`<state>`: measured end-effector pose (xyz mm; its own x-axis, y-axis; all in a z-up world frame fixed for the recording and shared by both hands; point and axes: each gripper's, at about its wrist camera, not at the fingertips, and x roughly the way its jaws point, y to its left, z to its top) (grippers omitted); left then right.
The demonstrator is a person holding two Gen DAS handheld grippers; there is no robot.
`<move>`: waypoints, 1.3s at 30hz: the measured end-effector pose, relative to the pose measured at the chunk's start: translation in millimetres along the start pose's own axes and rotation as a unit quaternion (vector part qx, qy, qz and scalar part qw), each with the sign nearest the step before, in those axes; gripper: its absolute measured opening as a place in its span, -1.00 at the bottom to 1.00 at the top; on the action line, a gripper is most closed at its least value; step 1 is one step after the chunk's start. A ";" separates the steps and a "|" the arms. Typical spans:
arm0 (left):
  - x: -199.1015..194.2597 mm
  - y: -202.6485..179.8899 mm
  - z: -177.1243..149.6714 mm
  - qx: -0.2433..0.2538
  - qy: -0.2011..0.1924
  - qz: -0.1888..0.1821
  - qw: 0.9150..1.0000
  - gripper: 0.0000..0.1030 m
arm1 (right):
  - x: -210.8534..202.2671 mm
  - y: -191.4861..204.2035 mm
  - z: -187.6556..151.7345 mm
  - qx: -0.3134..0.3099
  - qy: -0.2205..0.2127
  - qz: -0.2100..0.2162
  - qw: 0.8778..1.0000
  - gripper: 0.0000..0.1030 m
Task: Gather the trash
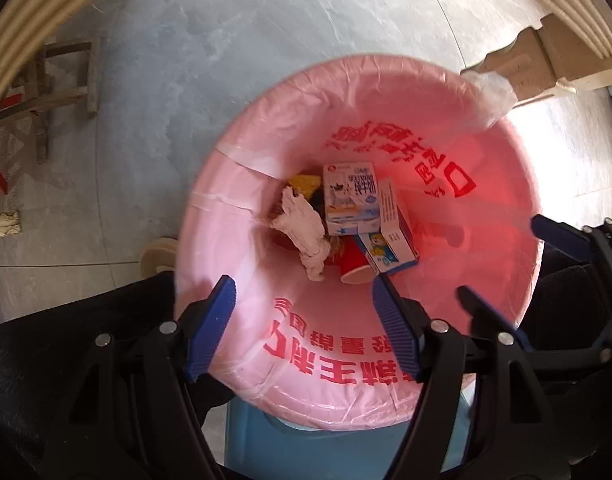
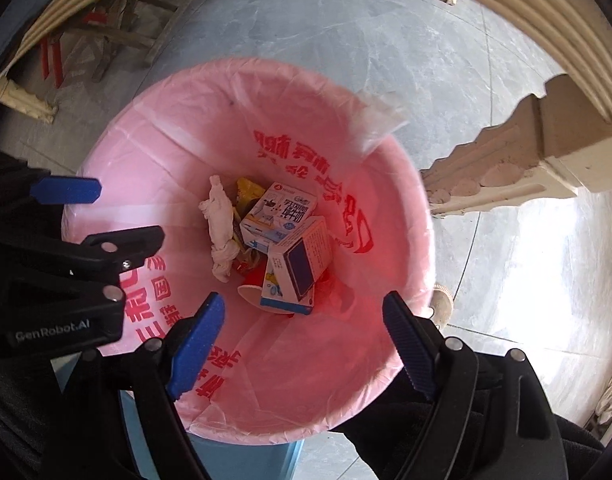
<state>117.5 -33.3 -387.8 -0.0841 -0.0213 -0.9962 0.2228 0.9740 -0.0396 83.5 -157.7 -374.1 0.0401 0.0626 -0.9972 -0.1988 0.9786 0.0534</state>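
Note:
A blue bin [image 1: 266, 440] lined with a pink bag [image 1: 486, 184] printed in red stands right below both grippers. At its bottom lie a crumpled white tissue [image 1: 302, 232], a milk carton [image 1: 348, 196], a white and blue box [image 1: 394, 216], a red paper cup [image 1: 356, 264] and a yellow wrapper [image 1: 304, 182]. My left gripper [image 1: 304, 292] hangs open over the bin's mouth, nothing between its fingers. My right gripper [image 2: 302, 304] is open and empty too, above the same tissue [image 2: 222, 220], carton [image 2: 278, 216] and box [image 2: 306, 256]. The two grippers hang side by side.
The bin stands on a grey tiled floor [image 1: 226, 40]. A carved beige table leg [image 2: 506, 168] rises close to the bin's rim, under a ribbed table edge [image 2: 526, 20]. A wooden stool [image 1: 54, 80] stands farther off.

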 end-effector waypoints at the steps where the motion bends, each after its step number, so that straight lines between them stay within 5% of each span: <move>1: -4.2 -0.6 -1.7 0.001 -0.008 0.008 1.000 0.35 | -4.8 -2.5 -0.8 0.007 -0.006 0.003 1.000 0.54; 11: -77.2 -8.8 -30.3 -0.001 -0.112 0.022 0.993 0.35 | -78.3 10.0 -26.5 0.030 -0.095 -0.008 0.995 0.57; 17: -149.0 -16.3 -52.2 -0.017 -0.206 0.019 0.978 0.36 | -156.0 10.1 -48.7 0.058 -0.199 -0.042 0.977 0.72; 24: -250.7 -29.4 -90.3 -0.024 -0.346 0.036 0.937 0.56 | -259.1 5.8 -83.0 0.094 -0.336 -0.116 0.930 0.79; 32: -334.5 -47.4 -139.2 -0.032 -0.447 0.041 0.893 0.77 | -370.7 11.0 -132.4 0.120 -0.470 -0.155 0.860 0.87; 36: -361.6 -55.6 -161.9 -0.037 -0.473 0.055 0.879 0.85 | -406.6 27.4 -155.0 0.124 -0.512 -0.185 0.829 0.87; 39: -375.8 -59.5 -175.6 -0.038 -0.484 0.056 0.872 0.88 | -428.1 32.2 -171.8 0.128 -0.529 -0.180 0.819 0.86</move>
<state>-34.8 -43.7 2.5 0.8022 -0.0700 -0.5929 0.1094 0.9935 0.0306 -108.3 -186.7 45.7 0.9041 -0.2374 -0.3553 0.2197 0.9714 -0.0901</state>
